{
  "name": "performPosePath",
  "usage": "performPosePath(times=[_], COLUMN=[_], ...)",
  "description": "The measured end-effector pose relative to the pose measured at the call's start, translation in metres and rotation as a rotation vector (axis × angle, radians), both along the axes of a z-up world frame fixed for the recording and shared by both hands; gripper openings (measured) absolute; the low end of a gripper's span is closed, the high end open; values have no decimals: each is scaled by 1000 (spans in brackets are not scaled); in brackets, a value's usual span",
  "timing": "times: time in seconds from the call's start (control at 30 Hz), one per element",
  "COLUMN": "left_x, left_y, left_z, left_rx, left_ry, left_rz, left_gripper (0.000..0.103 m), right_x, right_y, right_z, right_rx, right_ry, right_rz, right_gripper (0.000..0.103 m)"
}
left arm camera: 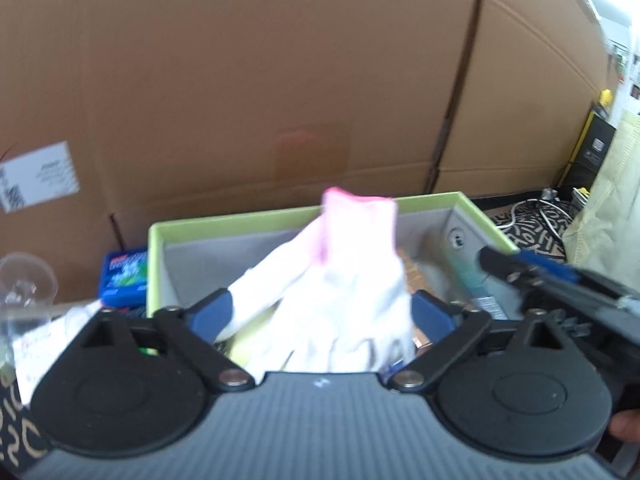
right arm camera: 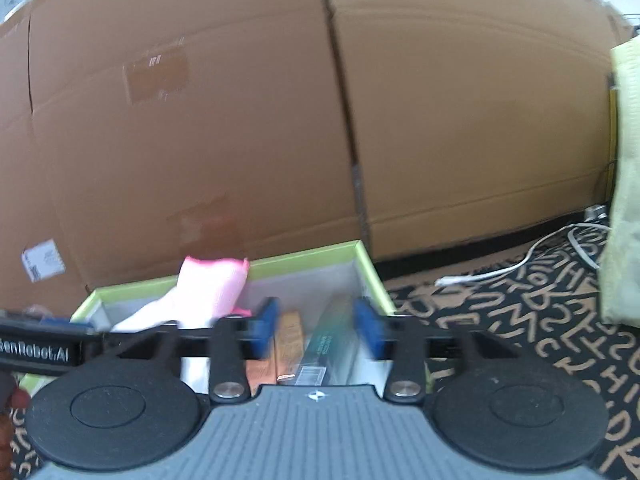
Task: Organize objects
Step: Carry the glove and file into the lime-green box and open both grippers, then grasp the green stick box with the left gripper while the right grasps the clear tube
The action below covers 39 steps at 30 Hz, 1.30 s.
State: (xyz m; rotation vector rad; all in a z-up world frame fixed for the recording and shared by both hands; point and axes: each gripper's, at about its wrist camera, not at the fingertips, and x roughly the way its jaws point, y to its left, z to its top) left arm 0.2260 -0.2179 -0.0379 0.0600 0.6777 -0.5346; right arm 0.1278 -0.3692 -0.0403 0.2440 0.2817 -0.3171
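A white glove with a pink cuff [left arm camera: 336,280] sits between the fingers of my left gripper [left arm camera: 320,314], over the grey bin with a green rim [left arm camera: 240,220]. The jaws stand apart around it. The glove also shows in the right wrist view [right arm camera: 208,288], at the bin's left side. My right gripper [right arm camera: 316,326] is open and empty above the bin [right arm camera: 320,254], over a teal box [right arm camera: 328,340] and an orange packet [right arm camera: 288,340] inside. The right gripper shows at the right of the left wrist view [left arm camera: 496,260].
A large cardboard box [left arm camera: 280,80] stands behind the bin. A blue packet [left arm camera: 124,276] and a clear suction cup [left arm camera: 24,280] lie left of the bin. White cables [right arm camera: 500,268] lie on the patterned black mat [right arm camera: 520,320]. A pale yellow bag [right arm camera: 624,200] hangs at the right.
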Motion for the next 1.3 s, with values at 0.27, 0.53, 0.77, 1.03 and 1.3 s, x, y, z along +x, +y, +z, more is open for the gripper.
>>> performPosePath(times=[0.27,0.53,0.77,1.03,1.3], left_x=[-17,-72,-111,-134,-138], left_y=[34,84,133,190,245], left_z=[14,26,23,-7,-34], left_rx=[-45,53,47,51,32], left_ry=[23,54,39,64,111], left_rz=[85,135,228,328,420], left_gripper=[103,103,103,103,103], right_x=[-35,-79,-97,-93,-71], right_y=[18,55,97,136,189], right_z=[28,33,12,-20,-33], right_rx=[-11,-8,-17,27,-31], right_ry=[-96,-137,-68,41,115], right_rz=[16,106,204,302,423], right_gripper=[76,86,86,86,83])
